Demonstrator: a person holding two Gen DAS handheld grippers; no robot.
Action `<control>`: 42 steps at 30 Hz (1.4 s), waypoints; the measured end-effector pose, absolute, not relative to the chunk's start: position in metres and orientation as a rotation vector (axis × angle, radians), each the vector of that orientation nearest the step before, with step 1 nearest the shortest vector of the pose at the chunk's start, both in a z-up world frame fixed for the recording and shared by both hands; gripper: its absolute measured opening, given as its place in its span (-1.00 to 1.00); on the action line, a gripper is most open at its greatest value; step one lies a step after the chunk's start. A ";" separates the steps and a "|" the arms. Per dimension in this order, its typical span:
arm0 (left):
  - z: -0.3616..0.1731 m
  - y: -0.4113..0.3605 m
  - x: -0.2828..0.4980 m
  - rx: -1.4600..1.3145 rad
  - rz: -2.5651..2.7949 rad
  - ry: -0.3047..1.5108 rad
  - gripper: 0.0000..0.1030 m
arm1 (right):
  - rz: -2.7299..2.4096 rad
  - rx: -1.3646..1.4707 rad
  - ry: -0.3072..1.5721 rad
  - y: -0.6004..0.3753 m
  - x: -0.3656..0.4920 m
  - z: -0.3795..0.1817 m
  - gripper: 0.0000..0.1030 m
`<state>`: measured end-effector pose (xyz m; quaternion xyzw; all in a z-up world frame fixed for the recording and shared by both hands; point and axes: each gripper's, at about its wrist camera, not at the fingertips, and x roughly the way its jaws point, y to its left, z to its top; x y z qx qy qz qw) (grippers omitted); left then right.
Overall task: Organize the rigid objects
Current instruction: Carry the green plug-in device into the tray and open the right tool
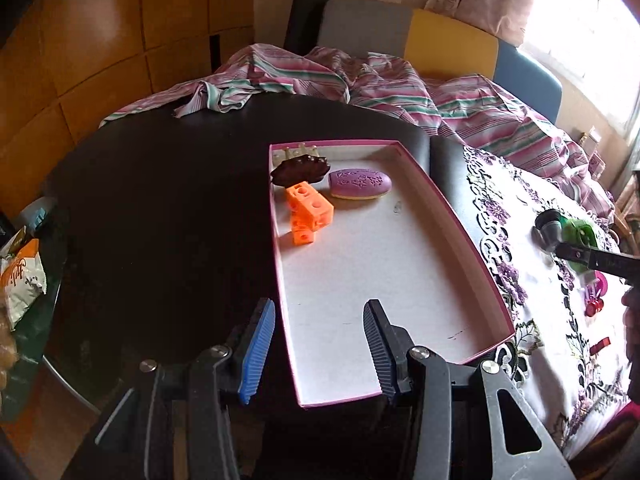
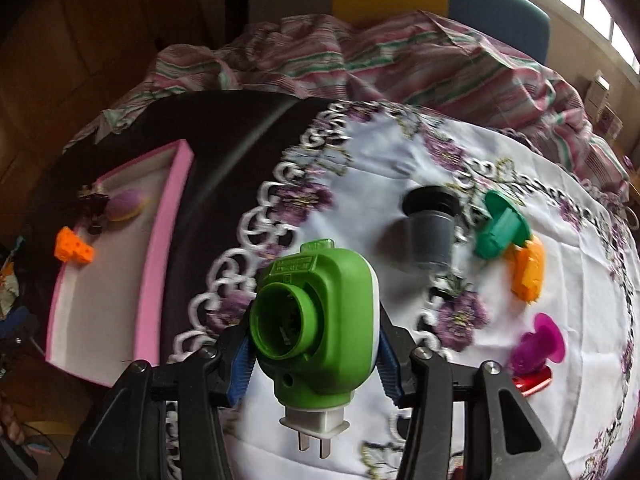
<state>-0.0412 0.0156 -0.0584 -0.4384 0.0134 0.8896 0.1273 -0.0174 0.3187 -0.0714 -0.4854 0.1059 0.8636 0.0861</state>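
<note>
A pink-rimmed white box (image 1: 380,280) lies on the dark table. At its far end are orange linked cubes (image 1: 310,210), a purple oval soap-like piece (image 1: 360,184) and a dark brown scalloped dish (image 1: 300,170). My left gripper (image 1: 320,304) is open and straddles the box's near left wall without pressing on it. My right gripper (image 2: 314,344) is shut on a green plug-in device (image 2: 320,320) with white prongs and holds it above the embroidered cloth. The left wrist view shows that gripper (image 1: 588,258) at the far right. The box (image 2: 108,300) lies to its left.
On the white embroidered cloth (image 2: 360,168) lie a grey cup (image 2: 430,232), a green plastic piece (image 2: 502,226), an orange piece (image 2: 528,270), a magenta piece (image 2: 538,346) and a red piece (image 2: 532,380). Striped fabric (image 1: 400,84) is heaped behind the table. Snack bags (image 1: 20,276) sit at the left.
</note>
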 end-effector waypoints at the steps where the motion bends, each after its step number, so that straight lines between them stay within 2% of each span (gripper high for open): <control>1: -0.058 0.014 -0.042 -1.276 2.589 0.035 -0.08 | 2.618 -1.457 0.318 0.303 -0.027 -0.068 0.00; 8: -0.056 0.003 -0.045 -1.276 2.610 0.009 -0.08 | 2.791 -1.566 0.259 0.214 -0.087 -0.069 0.00; 21: -0.063 -0.016 -0.055 -1.323 2.626 -0.049 -0.08 | 2.664 -1.723 0.137 0.190 -0.162 -0.130 0.01; 24: -0.064 -0.016 -0.055 -1.326 2.625 -0.047 -0.08 | 2.674 -1.693 0.109 0.186 -0.165 -0.130 0.01; 29: -0.064 -0.015 -0.055 -1.320 2.625 -0.045 -0.08 | 2.706 -1.625 0.175 0.189 -0.158 -0.119 0.05; 33: -0.063 -0.012 -0.054 -1.324 2.618 -0.040 -0.08 | 2.740 -1.572 0.221 0.195 -0.147 -0.109 0.28; 42: -0.055 -0.007 -0.046 -1.284 2.626 -0.006 -0.06 | 2.762 -1.505 0.247 0.200 -0.119 -0.094 0.29</control>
